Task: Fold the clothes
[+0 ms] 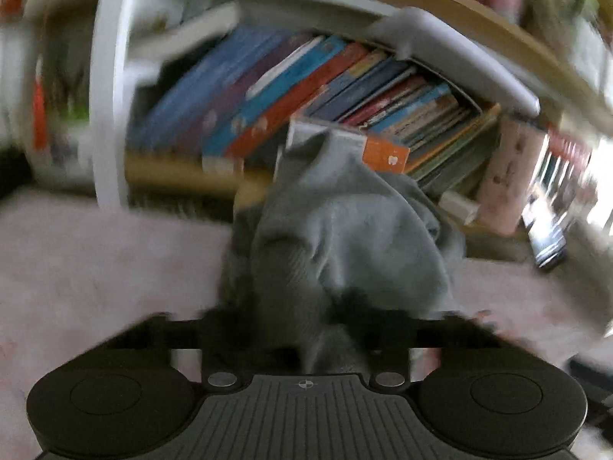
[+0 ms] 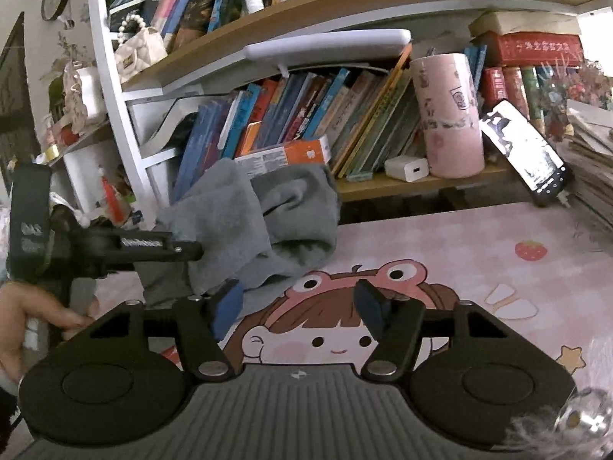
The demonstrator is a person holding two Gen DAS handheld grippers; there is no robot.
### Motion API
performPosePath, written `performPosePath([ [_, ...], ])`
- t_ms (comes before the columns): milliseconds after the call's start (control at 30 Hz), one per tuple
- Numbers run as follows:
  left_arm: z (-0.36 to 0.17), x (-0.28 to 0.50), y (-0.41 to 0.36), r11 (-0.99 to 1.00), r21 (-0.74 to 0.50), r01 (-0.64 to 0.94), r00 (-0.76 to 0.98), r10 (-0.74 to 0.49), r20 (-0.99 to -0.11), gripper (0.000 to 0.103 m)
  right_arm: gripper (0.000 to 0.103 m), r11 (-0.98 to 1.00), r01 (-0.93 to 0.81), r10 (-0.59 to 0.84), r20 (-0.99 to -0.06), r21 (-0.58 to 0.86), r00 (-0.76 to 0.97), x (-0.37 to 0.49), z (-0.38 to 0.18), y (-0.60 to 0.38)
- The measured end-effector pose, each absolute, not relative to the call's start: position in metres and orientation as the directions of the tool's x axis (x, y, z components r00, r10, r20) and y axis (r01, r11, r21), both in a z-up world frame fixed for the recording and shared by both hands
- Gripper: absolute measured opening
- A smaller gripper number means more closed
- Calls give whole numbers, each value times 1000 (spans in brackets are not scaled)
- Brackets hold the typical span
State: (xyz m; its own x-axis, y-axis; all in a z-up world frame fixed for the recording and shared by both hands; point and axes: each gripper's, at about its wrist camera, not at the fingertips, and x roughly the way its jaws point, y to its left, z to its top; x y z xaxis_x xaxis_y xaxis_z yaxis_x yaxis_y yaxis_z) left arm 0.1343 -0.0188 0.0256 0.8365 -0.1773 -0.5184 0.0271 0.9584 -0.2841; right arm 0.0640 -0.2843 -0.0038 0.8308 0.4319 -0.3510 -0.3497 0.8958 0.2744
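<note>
A grey garment (image 2: pixel 245 226) is bunched up at the back left of the pink cartoon desk mat (image 2: pixel 479 260), against the bookshelf. My left gripper (image 2: pixel 191 249) reaches in from the left and is shut on the grey garment, holding part of it above the mat. In the blurred left wrist view the grey garment (image 1: pixel 337 237) hangs from between the closed fingers, which the cloth hides. My right gripper (image 2: pixel 300 306) is open and empty, low over the mat in front of the garment, its left blue pad (image 2: pixel 228 306) near the garment's lower edge.
A bookshelf with leaning books (image 2: pixel 306 115) stands just behind the garment. An orange box (image 2: pixel 291 155) sits behind the cloth. A pink cup (image 2: pixel 450 115), a white charger (image 2: pixel 406 168) and a propped phone (image 2: pixel 525 149) stand at the back right. Stacked papers (image 2: pixel 590 161) lie far right.
</note>
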Motion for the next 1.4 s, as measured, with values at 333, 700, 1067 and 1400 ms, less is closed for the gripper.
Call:
performPosePath([
  [333, 110, 21, 122, 879, -418, -230, 964, 148, -220, 19, 72, 883, -390, 460, -309, 262, 833, 55, 5, -281],
  [700, 232, 9, 138, 896, -384, -222, 970, 243, 5, 18, 72, 860, -437, 498, -244, 265, 832, 43, 15, -279],
  [1067, 184, 69, -77, 891, -145, 429, 839, -453, -301, 43, 75, 862, -387, 471, -232, 328, 851, 48, 15, -295],
  [1400, 145, 54, -35, 966, -52, 253, 897, -255, -362, 88, 85, 816, -312, 525, -399, 487, 752, 69, -4, -297],
])
